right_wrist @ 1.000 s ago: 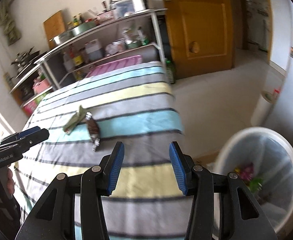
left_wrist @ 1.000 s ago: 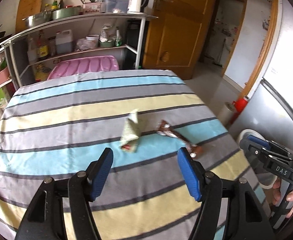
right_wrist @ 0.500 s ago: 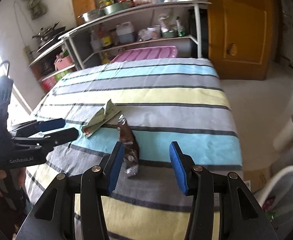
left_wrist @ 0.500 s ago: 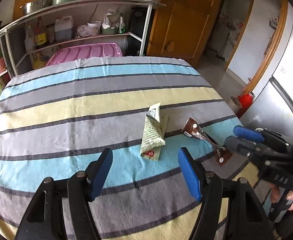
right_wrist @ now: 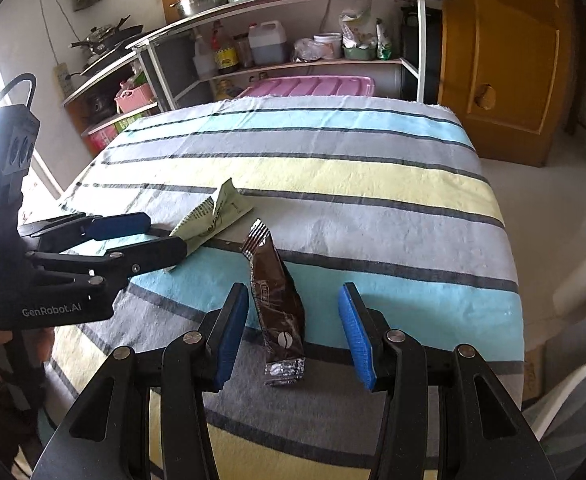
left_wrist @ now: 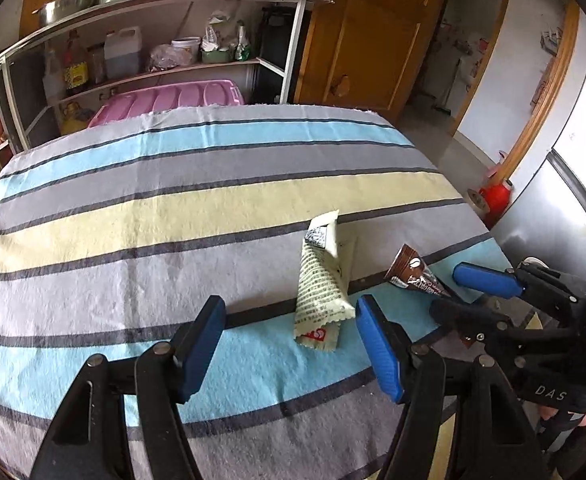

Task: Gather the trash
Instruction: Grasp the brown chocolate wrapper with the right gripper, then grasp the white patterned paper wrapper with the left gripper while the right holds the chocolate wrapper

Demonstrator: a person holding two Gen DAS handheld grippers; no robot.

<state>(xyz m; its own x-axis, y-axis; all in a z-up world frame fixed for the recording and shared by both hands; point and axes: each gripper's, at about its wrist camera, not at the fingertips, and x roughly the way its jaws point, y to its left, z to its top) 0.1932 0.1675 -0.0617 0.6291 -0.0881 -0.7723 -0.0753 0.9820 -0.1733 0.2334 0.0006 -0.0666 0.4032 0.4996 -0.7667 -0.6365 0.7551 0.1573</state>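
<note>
A pale green snack wrapper [left_wrist: 322,288] lies on the striped tablecloth [left_wrist: 141,216], just ahead of my open left gripper [left_wrist: 289,348] and nearer its right finger. It also shows in the right wrist view [right_wrist: 217,216]. A brown coffee sachet [right_wrist: 279,304] lies between the open fingers of my right gripper [right_wrist: 293,340], untouched. In the left wrist view the sachet [left_wrist: 413,276] is partly hidden by the right gripper [left_wrist: 465,292]. The left gripper [right_wrist: 145,236] shows in the right wrist view beside the green wrapper.
A white trash bin [right_wrist: 573,408] stands on the floor off the table's right front corner. Behind the table are a metal shelf [left_wrist: 165,8] with bottles and pans, a pink plastic lid [left_wrist: 173,100] and a wooden door [left_wrist: 369,28].
Both grippers have moved forward and lower over the table. The green wrapper is now near the left gripper's fingers and the brown sachet lies between the right gripper's fingers.
</note>
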